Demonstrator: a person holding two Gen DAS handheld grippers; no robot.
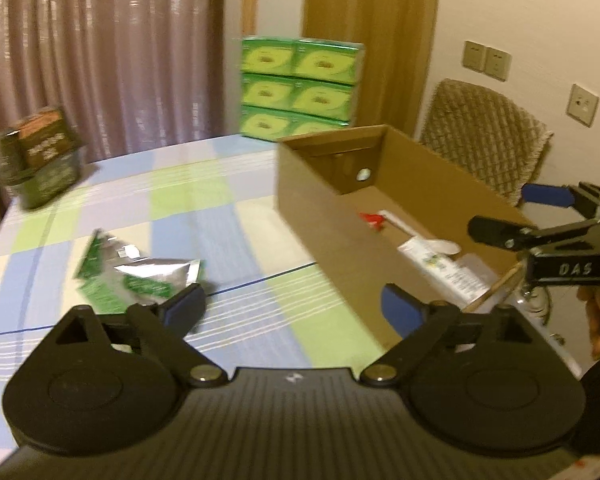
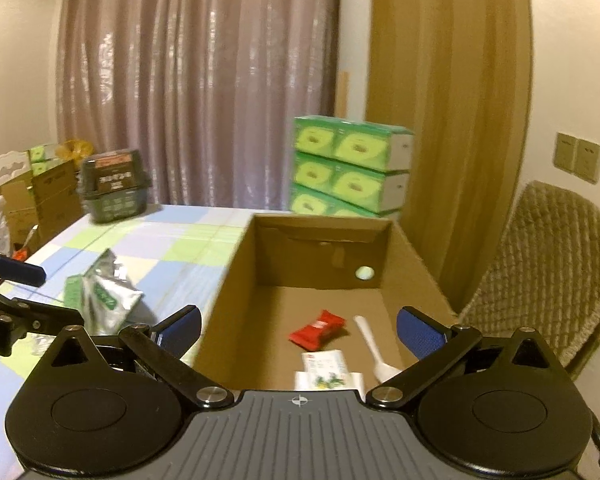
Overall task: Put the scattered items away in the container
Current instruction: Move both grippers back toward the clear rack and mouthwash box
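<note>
Both grippers agape: left gripper point(image 1: 292, 312) beside pouches point(image 1: 140, 276); right gripper point(image 2: 298, 330) above box point(image 2: 220, 300)

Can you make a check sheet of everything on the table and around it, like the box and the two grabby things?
Surface: checked tablecloth on the table.
Job's things: open cardboard box holding a red packet, white spoon and white leaflet; silver-green pouches lie outside it on the cloth.
Clutter: dark basket of packets at the far edge.
Grippers: left gripper open, empty; right gripper open, empty, over the box.
Cables: nothing seen.
Surroundings: curtain, stacked green boxes, padded chair, wall switches.
</note>
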